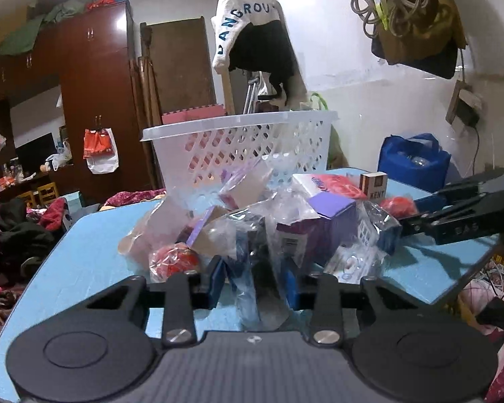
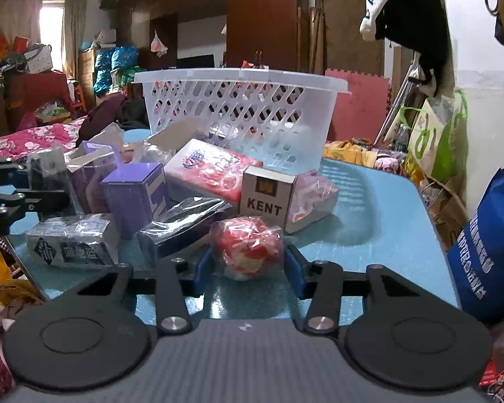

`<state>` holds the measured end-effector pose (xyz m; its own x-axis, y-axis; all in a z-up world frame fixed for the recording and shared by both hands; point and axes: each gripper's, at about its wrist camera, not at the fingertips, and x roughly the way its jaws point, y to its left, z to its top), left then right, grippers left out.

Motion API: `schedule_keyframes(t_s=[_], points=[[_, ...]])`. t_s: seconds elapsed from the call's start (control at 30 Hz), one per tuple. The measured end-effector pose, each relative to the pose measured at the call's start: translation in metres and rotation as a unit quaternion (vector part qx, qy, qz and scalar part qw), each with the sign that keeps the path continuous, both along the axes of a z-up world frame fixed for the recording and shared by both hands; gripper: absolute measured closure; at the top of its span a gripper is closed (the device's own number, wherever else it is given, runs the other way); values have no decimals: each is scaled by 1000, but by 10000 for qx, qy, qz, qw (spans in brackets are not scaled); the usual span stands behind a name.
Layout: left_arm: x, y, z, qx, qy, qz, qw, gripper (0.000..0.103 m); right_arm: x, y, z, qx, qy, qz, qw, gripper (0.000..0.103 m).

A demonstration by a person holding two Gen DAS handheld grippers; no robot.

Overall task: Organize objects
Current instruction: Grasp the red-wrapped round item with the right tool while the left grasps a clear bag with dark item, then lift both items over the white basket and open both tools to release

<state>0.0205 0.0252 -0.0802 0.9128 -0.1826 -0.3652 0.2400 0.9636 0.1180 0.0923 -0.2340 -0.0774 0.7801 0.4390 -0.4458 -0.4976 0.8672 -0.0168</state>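
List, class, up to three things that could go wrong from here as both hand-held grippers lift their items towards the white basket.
1. The right hand-held gripper grips a red ball in crinkly wrap; it could slip out.
2. The left hand-held gripper pinches a dark item in a clear bag that may tear or drag neighbouring packets.
3. The white basket looks light; a bump might tip it.

Your right gripper (image 2: 250, 262) is clamped on the red-and-white wrapped ball (image 2: 247, 248), blue pads pressing both sides, down on the blue table (image 2: 379, 215). Just behind sits the KENT box (image 2: 265, 198), and the white basket (image 2: 242, 114) stands further back.
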Motion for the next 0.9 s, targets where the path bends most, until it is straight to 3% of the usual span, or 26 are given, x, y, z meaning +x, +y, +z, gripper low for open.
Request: schedule_keyframes(t_s=[0.3, 0.57, 0.67, 0.9], points=[[-2, 21, 43, -140, -455, 150, 9988, 63, -2, -15, 34, 357, -231, -106, 9990, 54], [61, 21, 119, -97, -819, 98, 9965, 62, 37, -4, 107, 466, -824, -177, 9953, 54], [108, 11, 139, -74, -529, 73, 9985, 63, 62, 10, 128, 364, -1030, -209, 9938, 54], [198, -5, 150, -126, 34, 282, 9995, 63, 127, 41, 138, 57, -723, -351, 9967, 54]])
